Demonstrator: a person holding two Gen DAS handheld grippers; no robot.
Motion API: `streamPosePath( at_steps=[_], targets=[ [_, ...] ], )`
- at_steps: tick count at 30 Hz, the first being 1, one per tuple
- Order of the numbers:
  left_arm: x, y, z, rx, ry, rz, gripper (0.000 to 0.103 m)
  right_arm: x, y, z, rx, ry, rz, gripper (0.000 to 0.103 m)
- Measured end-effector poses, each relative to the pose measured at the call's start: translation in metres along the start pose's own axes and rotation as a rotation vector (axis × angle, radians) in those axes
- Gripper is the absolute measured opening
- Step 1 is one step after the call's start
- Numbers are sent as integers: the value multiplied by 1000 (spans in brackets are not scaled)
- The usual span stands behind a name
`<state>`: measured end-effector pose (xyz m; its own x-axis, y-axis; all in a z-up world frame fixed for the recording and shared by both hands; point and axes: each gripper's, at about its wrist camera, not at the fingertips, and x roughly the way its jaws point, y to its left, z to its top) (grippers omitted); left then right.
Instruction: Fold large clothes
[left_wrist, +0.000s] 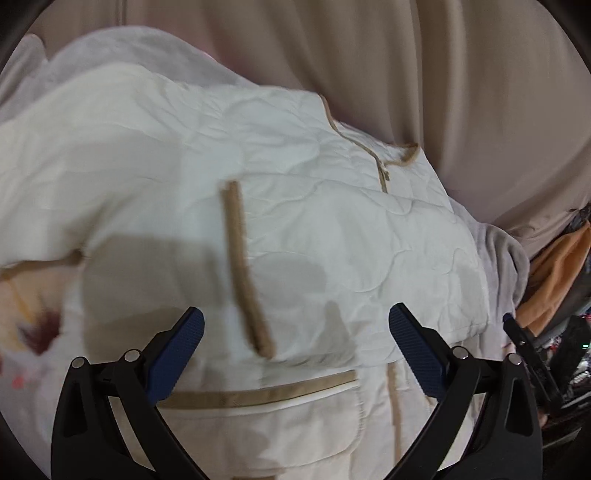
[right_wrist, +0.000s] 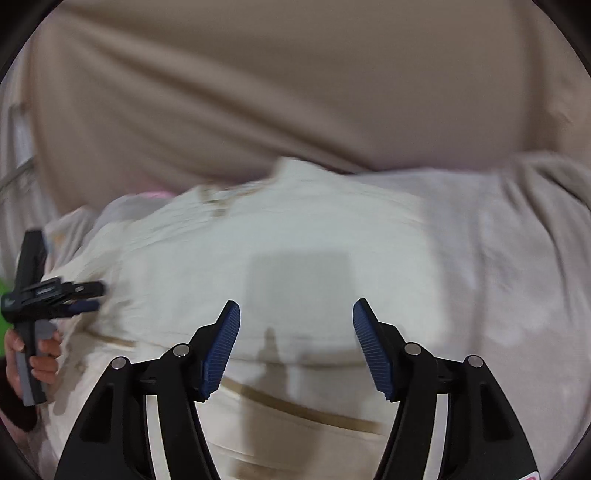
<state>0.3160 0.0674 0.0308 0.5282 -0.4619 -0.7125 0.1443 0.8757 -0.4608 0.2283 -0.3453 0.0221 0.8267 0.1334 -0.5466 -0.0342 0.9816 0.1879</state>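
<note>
Both hand-held grippers (left_wrist: 295, 332) (right_wrist: 295, 343) gape above seemingly flat jacket (left_wrist: 258, 166).

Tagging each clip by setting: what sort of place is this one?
Probably a bedroom: the cream quilted jacket lies on a grey fleece blanket, with beige curtain-like drapes behind and more fabric piled alongside.

A home bedroom: beige curtains (left_wrist: 369, 55) hang behind a bed under a grey fleece blanket (right_wrist: 498, 229).

My cream quilted cloth jacket (left_wrist: 314, 221) looks matt, stitched in soft puffs, with napped tan trim (left_wrist: 243, 273). Beneath it, a grey fleecy blanket (right_wrist: 498, 258). My left gripper (left_wrist: 295, 332): matt black plastic, ribbed blue pads (left_wrist: 177, 354).
</note>
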Motion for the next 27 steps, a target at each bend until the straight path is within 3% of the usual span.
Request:
streamPosePath(
  at_steps=[1, 2, 4, 5, 7, 8, 9, 11, 12, 13, 15, 17, 19, 21, 22, 24, 27],
  targets=[
    [7, -2, 2, -3, 19, -9, 91, 1, -19, -2, 58, 13, -14, 64],
    [14, -4, 4, -10, 38, -17, 75, 4, -37, -5, 115, 27, -18, 64],
    [21, -9, 6, -10, 63, -7, 58, 11, -59, -8, 183, 46, -24, 64],
    [22, -11, 7, 1, 58, 10, 39, 15, -64, -9, 195, 48, -30, 64],
    [14, -15, 14, 36, 26, 31, 13, 30, -65, -8, 192, 66, -32, 64],
    [7, -15, 19, 47, 1, 26, 5, 37, -64, -7, 191, 78, -27, 64],
    [-4, -15, 24, 53, -36, 31, 5, 46, -62, -5, 193, 91, -21, 59],
    [-31, -18, 37, 86, -129, 59, 4, 57, -55, -1, 187, 103, -20, 37],
    [-42, -18, 43, 98, -175, 81, 4, 59, -50, 3, 168, 98, -21, 12],
    [-51, -17, 49, 108, -208, 98, 4, 55, -39, 10, 145, 78, 7, 7],
    [-62, -11, 56, 123, -256, 150, 3, 38, -27, 17, 131, 2, 86, 5],
    [-50, -1, 55, 148, -254, 234, 3, 26, -9, 19, 76, -59, 109, 3],
    [-25, 10, 49, 161, -207, 300, 3, 46, -2, 12, 19, -2, 44, 2],
    [8, 28, 38, 154, -134, 335, 4, 84, -9, -2, 6, 134, -31, 0],
    [14, 34, 34, 148, -122, 338, 4, 94, -14, -6, 23, 174, -16, 0],
    [18, 34, 30, 159, -144, 343, 4, 85, -15, -2, 45, 156, -10, 0],
    [18, 34, 33, 157, -149, 338, 5, 55, 3, 13, 15, 63, -28, 5]
  ],
)
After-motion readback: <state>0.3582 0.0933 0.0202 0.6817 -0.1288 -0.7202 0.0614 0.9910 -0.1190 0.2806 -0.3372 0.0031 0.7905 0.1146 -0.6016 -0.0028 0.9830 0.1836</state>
